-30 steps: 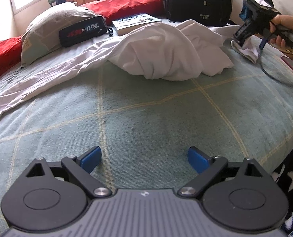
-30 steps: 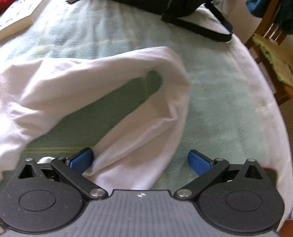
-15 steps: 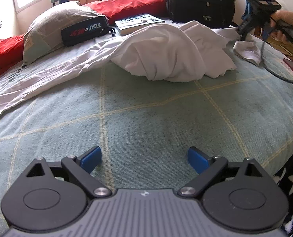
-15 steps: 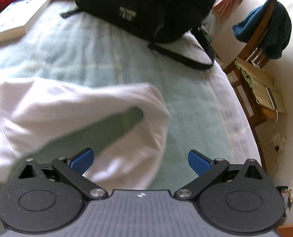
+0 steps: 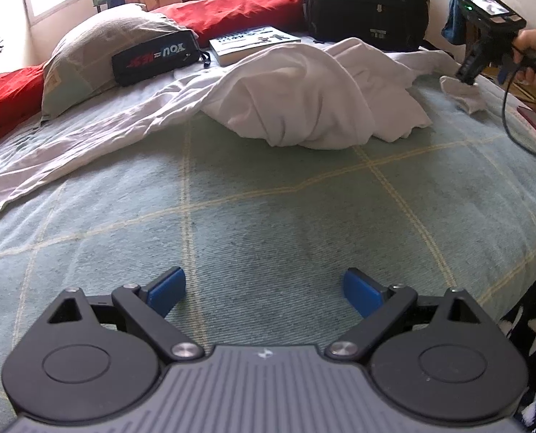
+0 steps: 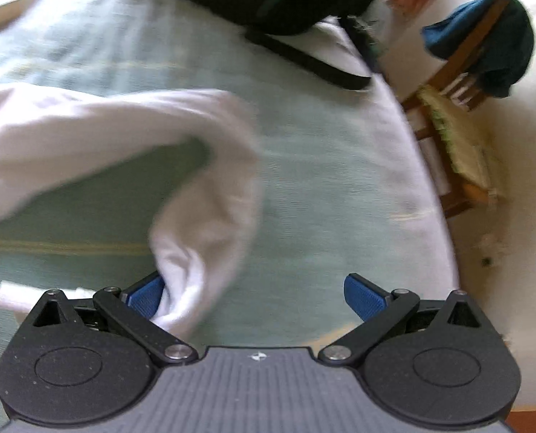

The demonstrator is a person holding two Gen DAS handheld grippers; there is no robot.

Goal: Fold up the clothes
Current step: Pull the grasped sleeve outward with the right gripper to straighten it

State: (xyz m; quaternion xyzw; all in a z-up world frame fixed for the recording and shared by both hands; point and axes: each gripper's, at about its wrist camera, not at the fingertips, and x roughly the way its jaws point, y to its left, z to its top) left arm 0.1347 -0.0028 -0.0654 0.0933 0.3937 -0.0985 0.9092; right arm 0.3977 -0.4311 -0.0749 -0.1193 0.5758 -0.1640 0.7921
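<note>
Left gripper (image 5: 264, 290): you've got it low over the near part of the bed (image 5: 268, 216), fingers spread wide with nothing between them, just green checked cover underneath.

Right gripper (image 6: 257, 292): fingers are spread wide here too. The left blue pad (image 6: 145, 294) is touching a hanging loop of the white garment (image 6: 210, 195), but nothing is pinched, the cloth just drapes past that one pad. From the left wrist view you can see this gripper (image 5: 471, 72) up near the bed's far right edge, with your hand (image 5: 533, 57) on the handle and its tip right at a bit of white cloth.

White garment: it's a crumpled heap (image 5: 311, 101) in the far middle of the bed, with one long piece trailing off toward the left edge and another stretching right toward your right gripper. The right wrist view is pretty blurry, so I can't tell which part of the garment that loop is.

Other stuff on the bed: black backpack (image 5: 369, 7) at the far side, a book (image 5: 253, 43) just beside the heap, a black case (image 5: 156, 59) leaning on the pillow (image 5: 87, 57), red cushions (image 5: 239, 7) behind.

Off the bed: wooden chair (image 6: 459, 83) past the right edge with dark blue cloth (image 6: 491, 39) hung on it.
</note>
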